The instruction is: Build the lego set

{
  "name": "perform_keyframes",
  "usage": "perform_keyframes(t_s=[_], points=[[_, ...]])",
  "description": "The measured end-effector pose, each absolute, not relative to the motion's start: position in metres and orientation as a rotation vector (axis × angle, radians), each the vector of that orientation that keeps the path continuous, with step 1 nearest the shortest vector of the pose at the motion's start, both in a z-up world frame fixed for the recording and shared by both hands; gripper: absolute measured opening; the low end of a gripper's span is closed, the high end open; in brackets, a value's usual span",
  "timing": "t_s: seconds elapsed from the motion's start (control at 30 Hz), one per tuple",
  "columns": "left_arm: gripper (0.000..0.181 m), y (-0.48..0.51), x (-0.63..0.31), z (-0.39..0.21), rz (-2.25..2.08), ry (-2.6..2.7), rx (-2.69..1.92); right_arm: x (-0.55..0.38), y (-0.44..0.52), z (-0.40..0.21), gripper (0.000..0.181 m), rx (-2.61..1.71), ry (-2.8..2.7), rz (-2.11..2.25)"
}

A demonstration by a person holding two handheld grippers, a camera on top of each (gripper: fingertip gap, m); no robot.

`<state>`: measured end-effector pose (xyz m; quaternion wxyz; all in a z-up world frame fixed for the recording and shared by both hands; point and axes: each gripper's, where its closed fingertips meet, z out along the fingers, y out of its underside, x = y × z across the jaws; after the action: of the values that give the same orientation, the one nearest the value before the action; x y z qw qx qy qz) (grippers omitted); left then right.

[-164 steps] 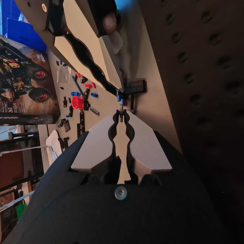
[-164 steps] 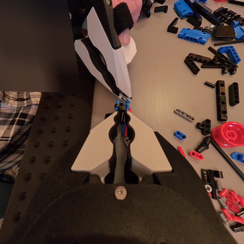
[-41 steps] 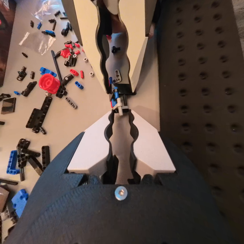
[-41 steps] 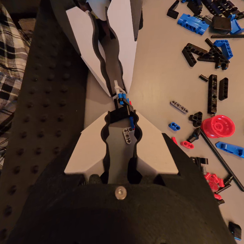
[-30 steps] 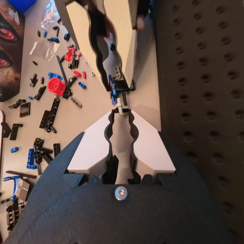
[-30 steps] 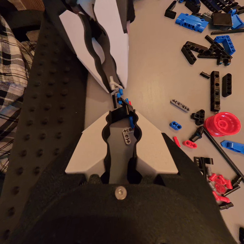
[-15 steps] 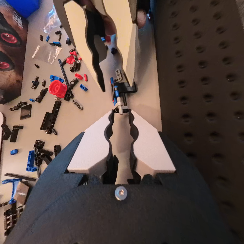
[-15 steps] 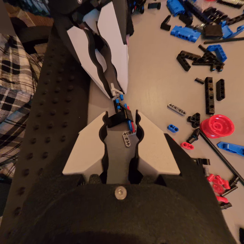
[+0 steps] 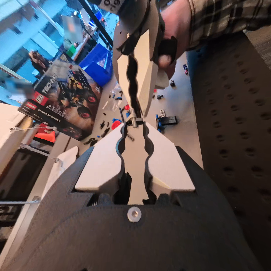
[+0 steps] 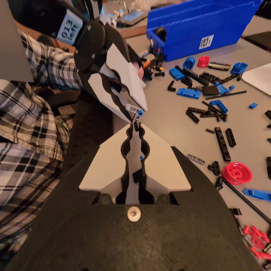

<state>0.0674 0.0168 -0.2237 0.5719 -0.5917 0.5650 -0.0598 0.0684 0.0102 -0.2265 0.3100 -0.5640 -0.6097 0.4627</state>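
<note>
Two grippers meet tip to tip, centre frame: my left gripper [image 9: 134, 124] pinches grey connector [image 9: 133, 120]; right gripper [image 10: 135, 124] nearly closed on black axle [image 10: 136, 126], steadying for insertion.

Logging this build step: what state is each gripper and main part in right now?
Left gripper: shut on small assembly.
Right gripper: shut on the same small assembly.
Black block: lying on table, ungripped.
Red wheel: loose on table.

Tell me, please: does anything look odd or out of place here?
Mostly no. Loose pieces lie scattered on the table, normal for building. One oddity: the black and blue sub-assembly lies alone on the table, while both grippers meet above it on a small grey connector.
</note>
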Motion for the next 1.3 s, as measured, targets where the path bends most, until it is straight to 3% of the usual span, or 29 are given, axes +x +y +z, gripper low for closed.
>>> perform_keyframes(t_s=[0.23, 0.3, 0.57, 0.7, 0.73, 0.8, 0.97, 1.17, 1.3], points=[[0.020, 0.018, 0.066, -0.215, -0.160, 1.275, -1.368, 0.065, 0.010, -0.213, 0.002, -1.460, -1.547, 1.039], [0.030, 0.023, 0.061, -0.209, -0.193, 1.217, -1.391, 0.066, 0.013, -0.214, 0.002, -1.478, -1.534, 0.909], [0.005, 0.022, 0.063, -0.207, -0.093, 1.237, -1.376, 0.067, 0.015, -0.213, 0.002, -1.518, -1.513, 0.653], [0.004, 0.019, 0.062, -0.202, -0.129, 1.220, -1.372, 0.065, 0.009, -0.209, 0.002, -1.513, -1.500, 0.666], [0.004, 0.018, 0.062, -0.201, -0.132, 1.216, -1.370, 0.065, 0.008, -0.207, 0.007, -1.505, -1.499, 0.682], [0.004, 0.018, 0.061, -0.203, -0.135, 1.215, -1.388, 0.069, 0.009, -0.207, 0.035, -1.514, -1.510, 0.693], [0.004, 0.024, 0.053, -0.204, -0.139, 1.170, -1.436, 0.095, 0.029, -0.232, 0.062, -1.533, -1.641, 0.586], [0.004, 0.028, 0.052, -0.211, -0.186, 1.167, -1.471, 0.110, 0.039, -0.297, 0.057, -1.673, -1.924, 0.502], [0.004, 0.030, 0.049, -0.208, -0.206, 1.143, -1.479, 0.105, 0.034, -0.304, 0.022, -1.692, -1.956, 0.582]])
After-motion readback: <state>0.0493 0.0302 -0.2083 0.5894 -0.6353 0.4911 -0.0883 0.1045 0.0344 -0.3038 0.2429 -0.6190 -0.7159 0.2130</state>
